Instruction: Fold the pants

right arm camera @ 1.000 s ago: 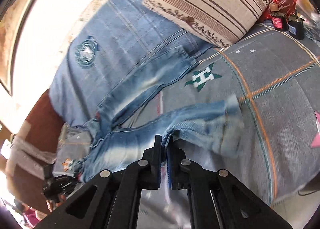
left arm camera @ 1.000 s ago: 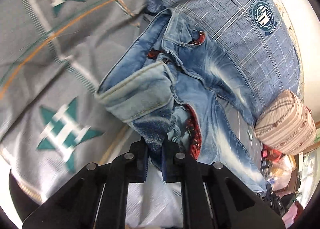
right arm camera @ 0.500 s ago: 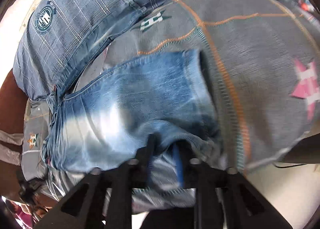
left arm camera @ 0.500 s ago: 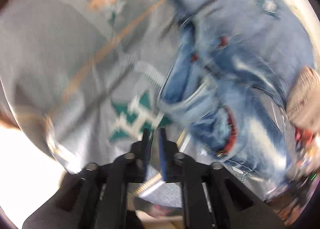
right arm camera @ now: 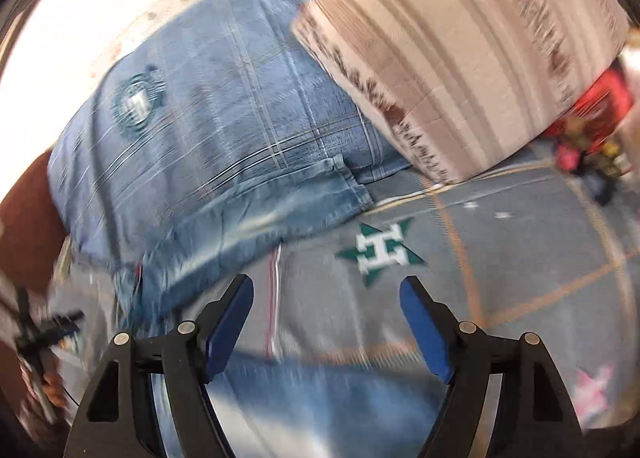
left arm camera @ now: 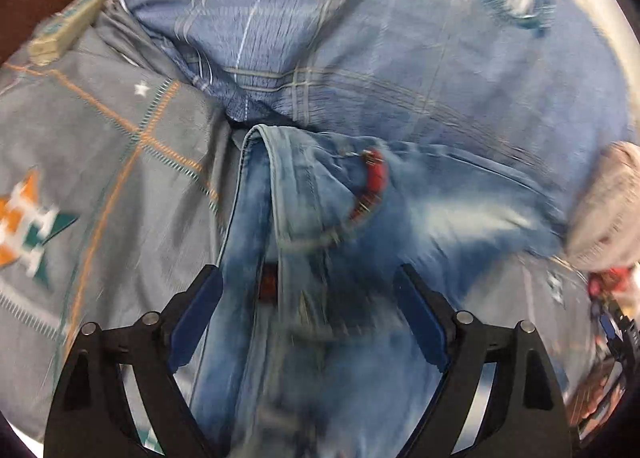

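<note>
Faded blue jeans lie on a grey bedsheet with star logos. In the left wrist view the waistband and a red-trimmed pocket lie just ahead of my left gripper, which is open and empty above the denim. In the right wrist view one leg stretches toward a blue plaid pillow, its hem at the pillow's edge. My right gripper is open and empty above the sheet, with more denim beneath its base. Both views are motion-blurred.
A blue plaid pillow with a round emblem lies behind the jeans. A striped beige pillow lies at the right. Red and dark small items sit past it. A small box lies at the far left on the sheet.
Both grippers were shut on denim a second ago and now stand open with nothing held. The jeans lie dropped on the sheet. Both cameras have swung toward the pillows.
</note>
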A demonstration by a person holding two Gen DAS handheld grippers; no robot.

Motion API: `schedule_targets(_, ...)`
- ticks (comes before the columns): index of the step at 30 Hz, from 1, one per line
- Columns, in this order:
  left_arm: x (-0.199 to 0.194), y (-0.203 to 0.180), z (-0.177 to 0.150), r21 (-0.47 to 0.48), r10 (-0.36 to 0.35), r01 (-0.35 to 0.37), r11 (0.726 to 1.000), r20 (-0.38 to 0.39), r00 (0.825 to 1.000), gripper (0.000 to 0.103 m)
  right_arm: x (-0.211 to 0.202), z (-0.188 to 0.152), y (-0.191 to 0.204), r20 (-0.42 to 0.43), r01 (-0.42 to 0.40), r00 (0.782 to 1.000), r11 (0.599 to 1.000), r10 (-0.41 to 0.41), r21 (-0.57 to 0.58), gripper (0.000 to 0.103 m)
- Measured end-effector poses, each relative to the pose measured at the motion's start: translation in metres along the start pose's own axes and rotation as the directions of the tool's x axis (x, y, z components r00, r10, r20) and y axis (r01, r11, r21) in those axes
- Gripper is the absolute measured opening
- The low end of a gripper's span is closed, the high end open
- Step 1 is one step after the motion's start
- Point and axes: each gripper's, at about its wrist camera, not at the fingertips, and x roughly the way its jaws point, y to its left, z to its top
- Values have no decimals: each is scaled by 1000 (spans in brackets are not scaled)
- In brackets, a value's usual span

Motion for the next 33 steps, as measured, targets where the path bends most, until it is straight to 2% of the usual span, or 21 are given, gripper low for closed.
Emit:
schedule_targets(3,34,7,14,-22,6,-8,1000,-71,997,88,72,25,-23,-57,-11,998,989,19,148,77)
schedule_targets(5,50,11,16,-17,8,-10,1000,-96,995,88,114,29,-33,-88,7,996,980,10,200,77)
schedule_targets(10,71,11,20,-30,-46,43,999,-105,993,88,191,38,-41,-119,95,991,964,-67,250,77)
schedule_targets(11,76,9,20,-34,-48,45,998,-109,993,88,194,40,-39,-77,101,993,967,-86,232,73)
schedule_targets(12,81,6,20,-38,-49,45,998,-117,992,84,197,42,-34,-47,97,995,974,-89,206,66)
schedule_targets(13,86,0,20,-38,-48,43,998,-127,991,79,204,43,-29,-54,77,996,981,-69,177,39)
schedule_targets(14,87,-5,19,-29,-34,31,999,-130,991,59,211,43,-24,-86,79,994,986,-66,150,4)
schedule_targets(15,89,-10,20,-14,-10,8,1000,-128,992,46,216,42,-20,-118,74,991,989,-59,125,2)
schedule_targets(17,80,-18,17,10,9,-8,1000,-110,994,29,203,40,-10,-89,68,994,996,-63,60,3)
schedule_targets(18,73,-20,18,17,9,-7,1000,-102,995,25,188,41,-8,-51,36,998,998,-33,55,3)
schedule_targets(20,56,-20,16,27,26,-24,999,-72,997,3,152,42,-11,23,-51,999,995,49,91,2)
schedule_targets(22,43,-16,13,15,9,-8,1000,-65,998,3,117,38,-18,73,-111,992,988,103,108,2)
schedule_targets(24,47,-13,8,21,32,-30,999,-92,995,3,89,25,-29,92,-123,989,987,114,99,2)
schedule_targets(25,58,-13,3,38,87,-83,996,-123,989,3,86,13,-36,62,-103,993,988,97,111,2)
schedule_targets(27,81,-6,-7,67,141,-129,989,-204,969,3,95,-9,-51,-19,-62,998,988,65,139,3)
schedule_targets(28,88,-4,-13,73,161,-148,986,-229,960,3,106,-19,-56,-69,-16,997,990,26,137,3)
schedule_targets(29,84,-3,-16,81,170,-157,984,-194,966,3,120,-33,-64,-136,26,991,990,-7,136,1)
schedule_targets(30,77,-2,-17,95,180,-165,982,-184,966,3,125,-41,-66,-160,15,987,989,9,145,1)
schedule_targets(31,68,2,-17,81,164,-151,985,-192,967,3,122,-43,-67,-151,3,988,988,21,156,5)
schedule_targets(33,43,14,-15,38,83,-77,996,-174,981,3,111,-40,-58,-149,26,989,987,-2,157,20)
